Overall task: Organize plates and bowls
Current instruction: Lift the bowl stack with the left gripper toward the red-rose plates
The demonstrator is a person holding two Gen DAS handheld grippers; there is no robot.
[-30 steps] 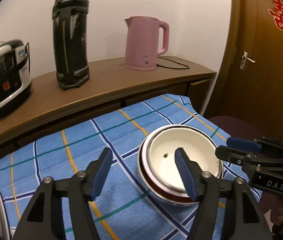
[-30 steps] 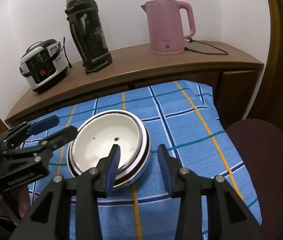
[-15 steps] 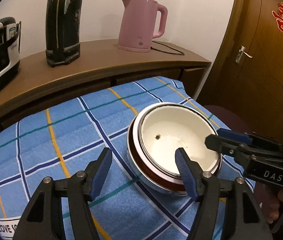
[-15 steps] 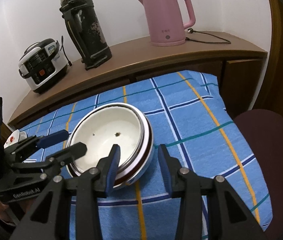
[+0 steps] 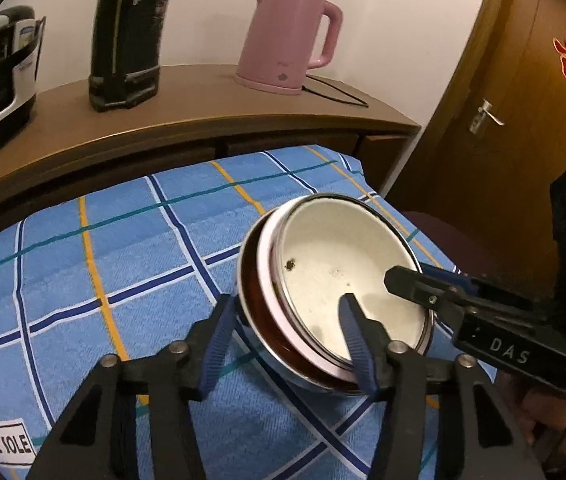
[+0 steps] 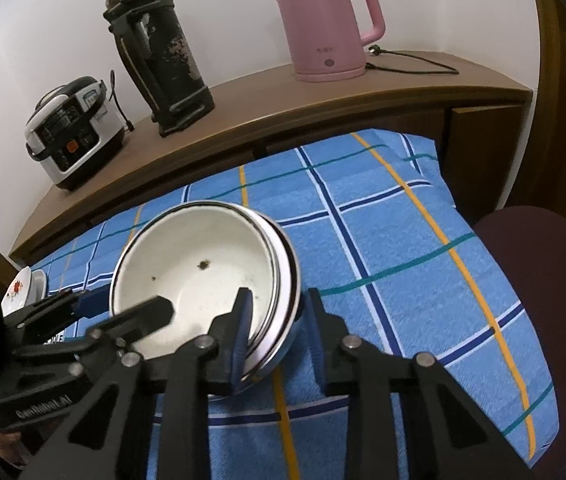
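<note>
1. Far off to the left gripper's (image 5: 287, 304) left, a small flowered dish (image 6: 23, 286) sits at the edge of the blue checked cloth (image 5: 123, 260).
2. The left gripper points down at the left side of the stacked bowls (image 5: 343, 264). One finger is outside the wall and the other is inside the top bowl.
3. Its jaws have just been closing with that wall between them. The outer pad is right at the wall, but I cannot tell whether the two pads actually press on it.
4. The bowls lie on the cloth between the two tools, straight ahead of both. A white bowl is nested in a brown-banded one, and the stack leans to one side.
5. The right gripper (image 6: 277, 294) straddles the right side of the stack, its left finger inside the bowl and its right finger outside.
6. Its jaws have also just been closing around the rim. A thin slit shows between the outer pad and the wall, so it has not gripped.
7. Beyond both tools a wooden sideboard (image 6: 283, 96) carries a rice cooker (image 6: 71, 136), a dark flask (image 6: 159, 52) and a pink kettle (image 6: 323, 24), from left to right.
8. To the right gripper's right, a dark red chair seat (image 6: 555, 280) stands beside the cloth.
</note>
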